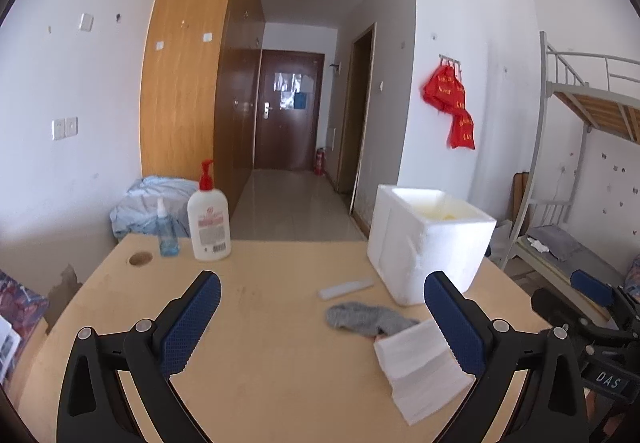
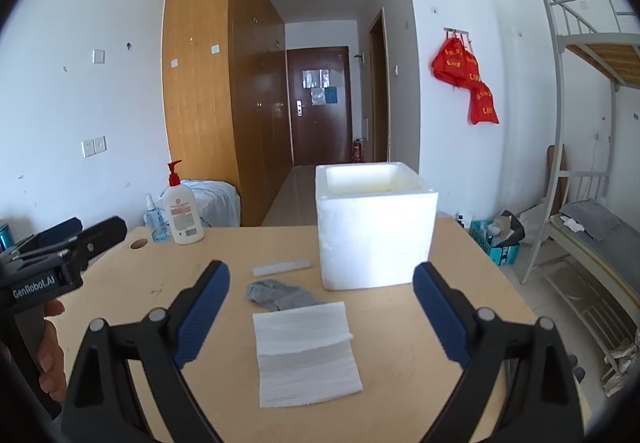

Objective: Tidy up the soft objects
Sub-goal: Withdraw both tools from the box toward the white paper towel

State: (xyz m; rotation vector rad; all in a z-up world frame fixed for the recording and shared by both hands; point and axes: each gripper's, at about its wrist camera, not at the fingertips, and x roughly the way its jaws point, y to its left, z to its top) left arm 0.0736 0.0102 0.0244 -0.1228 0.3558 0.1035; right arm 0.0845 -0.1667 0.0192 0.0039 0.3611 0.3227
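A folded white foam sheet (image 2: pixel 306 353) lies flat on the wooden table (image 2: pixel 400 363), with a crumpled grey sock (image 2: pixel 280 296) just behind it and a thin white foam strip (image 2: pixel 281 268) farther back. A white foam box (image 2: pixel 376 225), open at the top, stands behind them. My right gripper (image 2: pixel 321 285) hangs open above the sheet, nothing between its blue pads. In the left wrist view my left gripper (image 1: pixel 322 297) is open too, left of the sock (image 1: pixel 366 319) and the foam sheet (image 1: pixel 420 367), with the box (image 1: pixel 428 243) at the right.
A white pump bottle (image 1: pixel 209 219) and a small blue spray bottle (image 1: pixel 167 233) stand at the table's far left corner beside a round cable hole (image 1: pixel 141 258). A person's hand (image 2: pixel 50 347) holds the left gripper's handle. A bunk bed (image 2: pixel 592 203) stands to the right.
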